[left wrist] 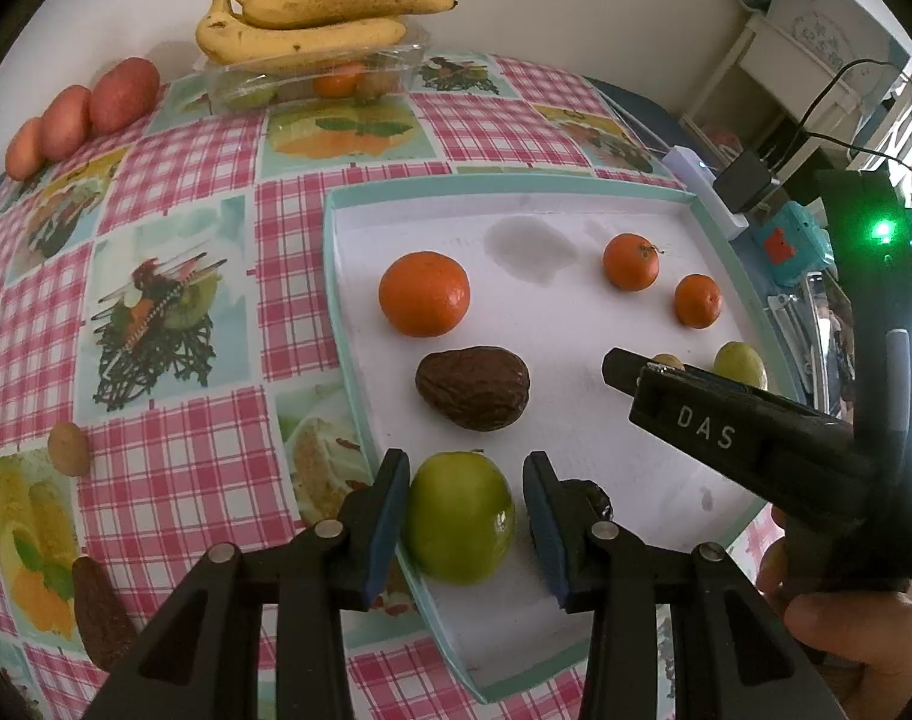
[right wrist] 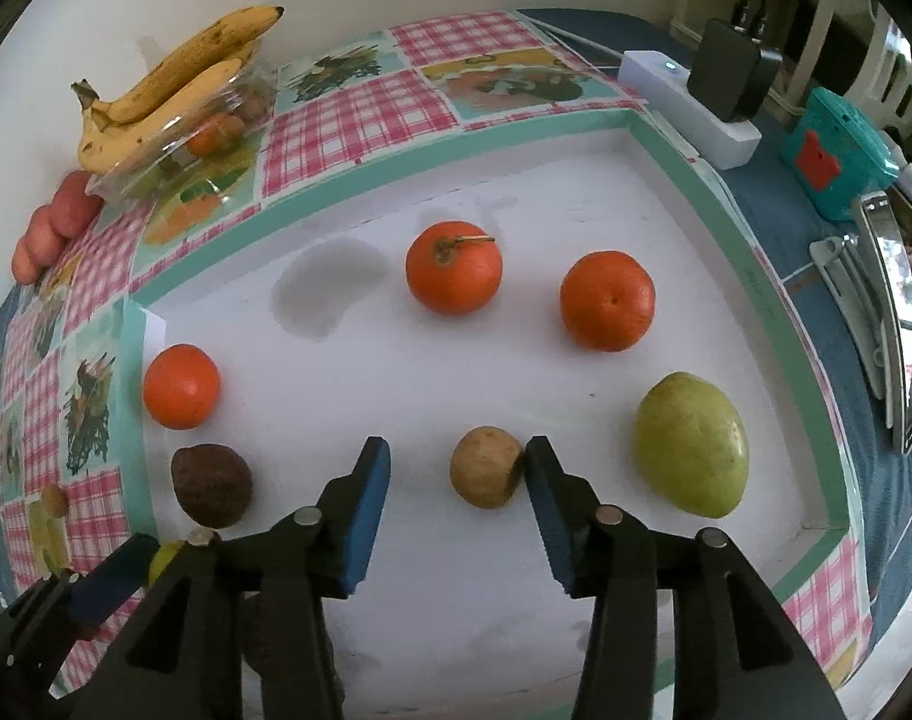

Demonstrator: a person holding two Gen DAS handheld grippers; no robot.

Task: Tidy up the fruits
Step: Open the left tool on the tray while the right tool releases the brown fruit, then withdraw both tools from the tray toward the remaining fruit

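Observation:
A white tray with a teal rim holds three oranges, a dark wrinkled avocado, a green pear and a small tan fruit. My left gripper is open, its jaws on either side of a green apple at the tray's near left edge. My right gripper is open over the tray; its right pad touches the small tan fruit. The right gripper also shows in the left wrist view.
Bananas lie on a clear plastic box with more fruit at the back. Three red-orange fruits lie at the far left. A small tan fruit and a brown one lie on the checked cloth. A power strip is at the right.

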